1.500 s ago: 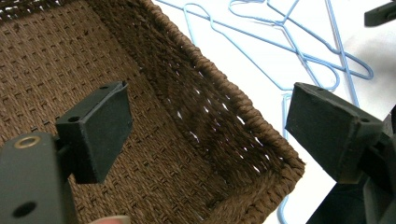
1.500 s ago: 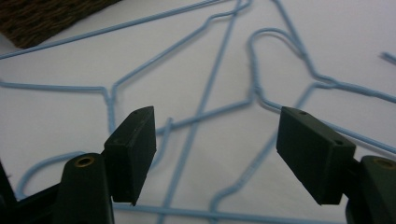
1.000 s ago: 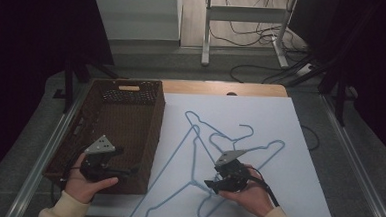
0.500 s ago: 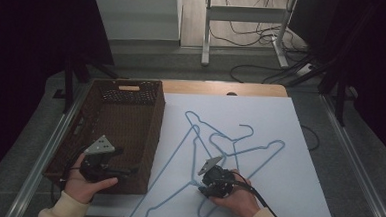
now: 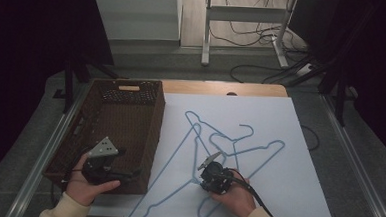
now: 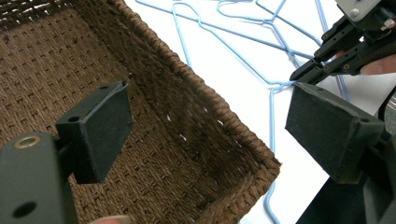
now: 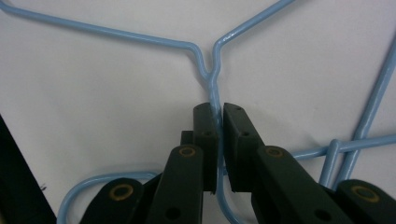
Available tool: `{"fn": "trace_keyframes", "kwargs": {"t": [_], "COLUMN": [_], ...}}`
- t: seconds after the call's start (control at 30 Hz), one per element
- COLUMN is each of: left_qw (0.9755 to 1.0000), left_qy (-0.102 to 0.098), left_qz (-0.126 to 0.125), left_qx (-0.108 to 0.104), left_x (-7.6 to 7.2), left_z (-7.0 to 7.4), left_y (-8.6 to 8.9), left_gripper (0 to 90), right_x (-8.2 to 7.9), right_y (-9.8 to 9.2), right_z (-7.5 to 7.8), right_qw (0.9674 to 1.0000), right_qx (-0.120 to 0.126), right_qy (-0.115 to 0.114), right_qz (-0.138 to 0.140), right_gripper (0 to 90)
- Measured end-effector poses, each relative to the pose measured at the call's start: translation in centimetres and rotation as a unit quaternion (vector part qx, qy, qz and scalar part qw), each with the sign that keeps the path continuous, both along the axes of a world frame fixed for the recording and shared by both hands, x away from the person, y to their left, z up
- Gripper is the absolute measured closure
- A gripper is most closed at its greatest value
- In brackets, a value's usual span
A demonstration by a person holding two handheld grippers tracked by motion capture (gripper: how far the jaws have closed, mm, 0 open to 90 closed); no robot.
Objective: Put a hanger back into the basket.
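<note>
The right claw (image 7: 218,116) has just been closing and now pinches the neck of a blue hanger (image 7: 212,81) lying on the white tabletop (image 5: 280,123). The left claw (image 6: 205,135) hangs wide open over the basket (image 6: 196,98), holding nothing.

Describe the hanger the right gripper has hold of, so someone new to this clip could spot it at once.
On the white board right of the brown wicker basket lie three thin light-blue wire hangers, overlapping. Take the hanger nearest the basket, lying along its side. Unlike its two neighbours, its neck is pinched between the jaws of the right gripper, just below the twist.
</note>
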State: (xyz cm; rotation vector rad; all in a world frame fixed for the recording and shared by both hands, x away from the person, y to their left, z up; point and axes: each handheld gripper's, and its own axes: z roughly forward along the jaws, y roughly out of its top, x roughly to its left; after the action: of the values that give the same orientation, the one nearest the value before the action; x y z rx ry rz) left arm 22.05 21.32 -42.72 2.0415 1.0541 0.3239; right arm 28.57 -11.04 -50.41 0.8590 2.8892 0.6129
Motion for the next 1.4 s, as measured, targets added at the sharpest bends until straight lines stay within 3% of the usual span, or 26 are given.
{"fn": "trace_keyframes", "kwargs": {"t": [0.53, 0.93, 1.03, 1.2, 1.4], "left_qw": [0.9998, 0.9995, 0.9986, 0.9965, 0.9933], "left_qy": [-0.009, 0.002, 0.010, 0.025, 0.039], "left_qz": [-0.015, -0.030, -0.047, -0.079, -0.107], "left_qx": [-0.009, -0.010, -0.020, -0.013, 0.015], "left_x": [-0.6, -0.4, -0.3, 0.3, 1.0], "left_z": [0.9, 0.8, 0.8, 0.6, -0.2], "left_y": [-0.7, -1.8, -2.4, -4.1, -6.9], "left_gripper": [14.9, 15.6, 17.7, 19.4, 19.2], "right_x": [0.7, 1.1, 1.1, 1.2, 1.1], "right_y": [-2.5, -3.9, -4.1, -4.3, -4.5], "right_z": [4.2, 4.9, 4.9, 5.2, 5.4], "right_qw": [0.9988, 0.9986, 0.9986, 0.9983, 0.9981], "right_qx": [0.042, 0.048, 0.050, 0.053, 0.057], "right_qy": [-0.018, -0.011, -0.010, -0.012, -0.013], "right_qz": [-0.019, -0.019, -0.018, -0.018, -0.017], "right_gripper": [85.8, 85.8, 85.8, 85.8, 85.9]}}
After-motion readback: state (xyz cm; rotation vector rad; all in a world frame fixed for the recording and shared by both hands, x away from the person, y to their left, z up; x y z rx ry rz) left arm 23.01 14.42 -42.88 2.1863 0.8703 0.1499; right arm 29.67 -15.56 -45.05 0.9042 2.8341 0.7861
